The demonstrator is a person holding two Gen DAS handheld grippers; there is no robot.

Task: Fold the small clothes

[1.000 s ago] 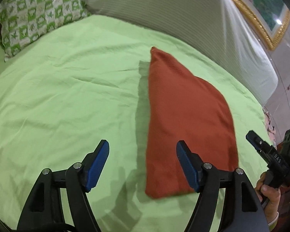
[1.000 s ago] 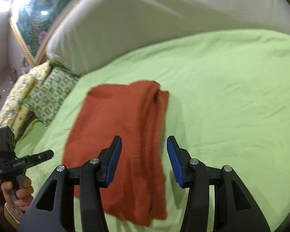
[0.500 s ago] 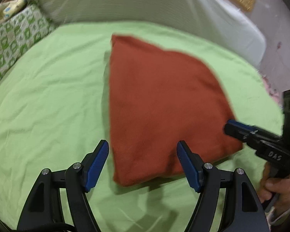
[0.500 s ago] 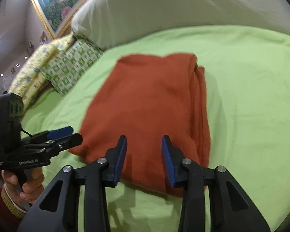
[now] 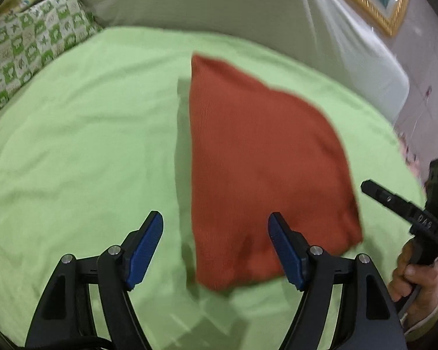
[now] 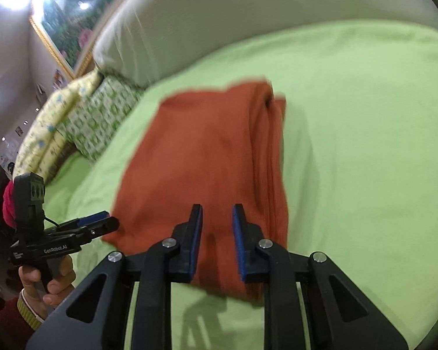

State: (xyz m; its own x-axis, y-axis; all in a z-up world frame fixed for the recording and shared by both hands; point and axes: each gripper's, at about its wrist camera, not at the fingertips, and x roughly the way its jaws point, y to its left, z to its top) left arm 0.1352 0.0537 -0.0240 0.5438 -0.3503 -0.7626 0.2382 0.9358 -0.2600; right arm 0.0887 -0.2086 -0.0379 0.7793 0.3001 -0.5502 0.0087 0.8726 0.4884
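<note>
A rust-orange garment (image 5: 260, 157) lies folded flat on the green bedsheet (image 5: 81, 151). In the right wrist view (image 6: 207, 157) its folded layers stack along its right side. My left gripper (image 5: 216, 248) is open and empty, raised over the garment's near left corner. My right gripper (image 6: 217, 233) is open with a narrow gap, empty, raised over the garment's near edge. Each gripper shows in the other's view, the right one (image 5: 394, 201) and the left one (image 6: 81, 227).
A green patterned pillow (image 5: 29, 58) and a yellow pillow (image 6: 43, 134) lie at the bed's left end. A white padded headboard (image 5: 248, 23) runs behind the bed. A gold-framed picture (image 5: 373, 3) hangs above it.
Both grippers dipped close to the garment and have drawn back up. The right jaws have narrowed step by step. The garment has stayed in place.
</note>
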